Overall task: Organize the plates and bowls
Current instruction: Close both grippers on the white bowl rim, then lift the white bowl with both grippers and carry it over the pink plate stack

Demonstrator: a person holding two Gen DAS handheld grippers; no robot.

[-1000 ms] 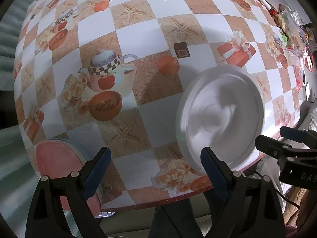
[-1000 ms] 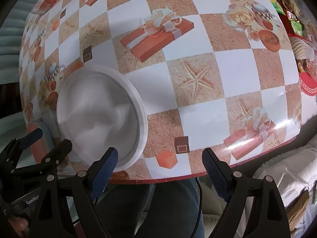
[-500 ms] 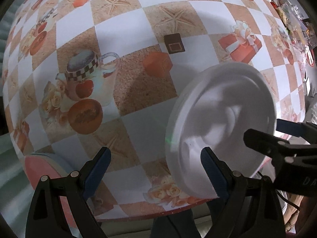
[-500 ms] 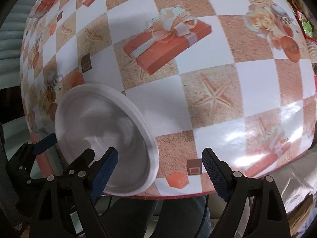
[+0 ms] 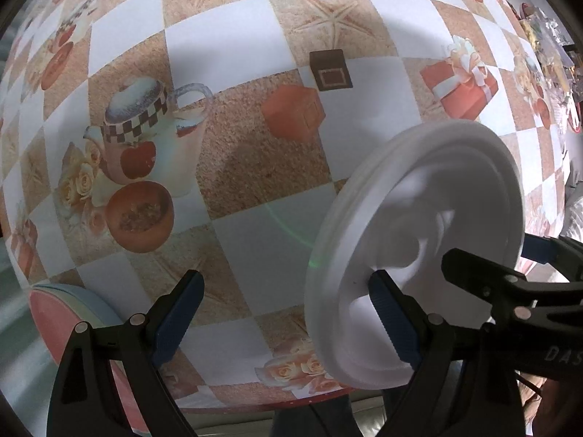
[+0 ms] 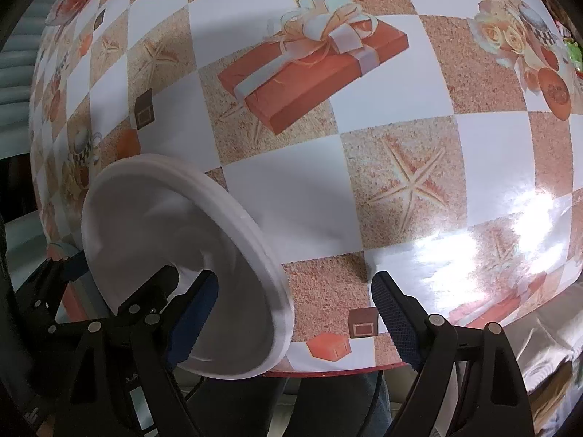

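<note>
A white plate [image 5: 419, 255] is tilted up on edge above the near edge of the table; it also shows in the right wrist view [image 6: 175, 266]. My left gripper [image 5: 288, 317] is open, its right finger [image 5: 393, 327] against the plate's inner face. My right gripper [image 6: 291, 320] is open, its left finger [image 6: 193, 320] against the plate's inner face from the other side. I cannot tell what bears the plate's weight. A pink plate on a light blue one [image 5: 62, 320] lies at the near left table corner.
The table [image 5: 233, 189] has a checked cloth printed with teapots, starfish and gift boxes. Packets and clutter [image 5: 546, 54] lie at the far right. The table's near edge [image 6: 328, 367] runs just under both grippers.
The white plate has risen from lying flat on the table to standing steeply tilted. Both grippers have moved closer to the table and the plate.
</note>
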